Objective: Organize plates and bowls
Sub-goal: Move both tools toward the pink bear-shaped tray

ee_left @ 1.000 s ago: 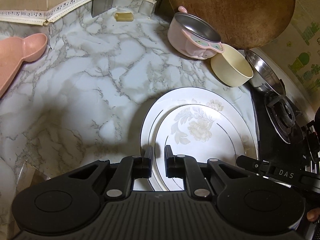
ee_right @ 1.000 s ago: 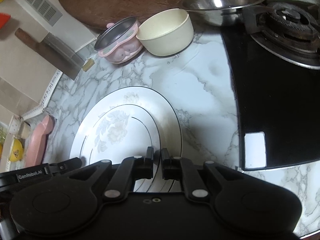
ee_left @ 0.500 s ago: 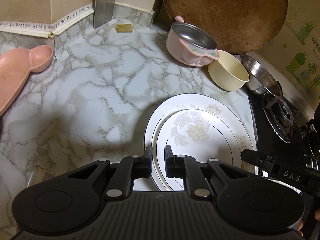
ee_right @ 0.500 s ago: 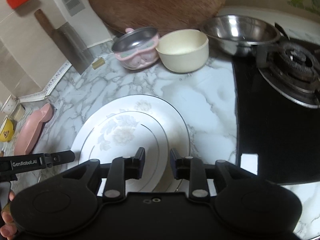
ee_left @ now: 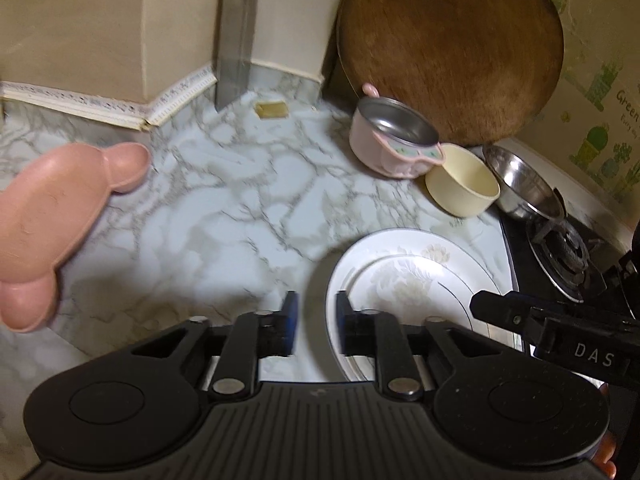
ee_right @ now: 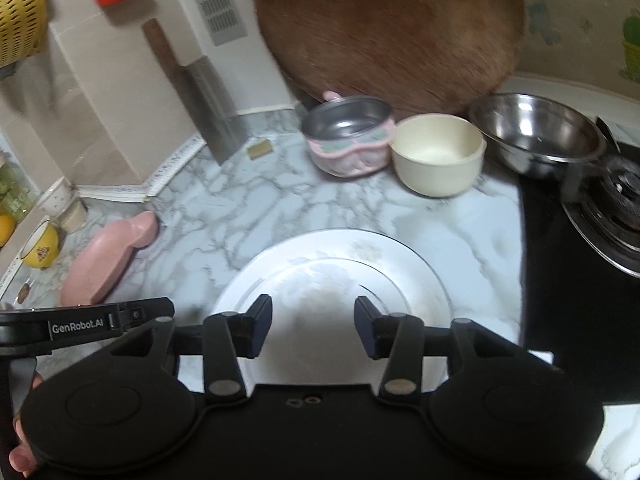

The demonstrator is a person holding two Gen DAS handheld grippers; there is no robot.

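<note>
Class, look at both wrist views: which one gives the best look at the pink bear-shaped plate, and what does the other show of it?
The right wrist view: the whole pink bear-shaped plate lies in frame on the marble counter, though small. The left wrist view shows it large but cut off by the left edge.

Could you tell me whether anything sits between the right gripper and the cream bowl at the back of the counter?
Only the stacked white plates lie low under that path; the right gripper is open and empty, and bare counter leads to the cream bowl.
</note>
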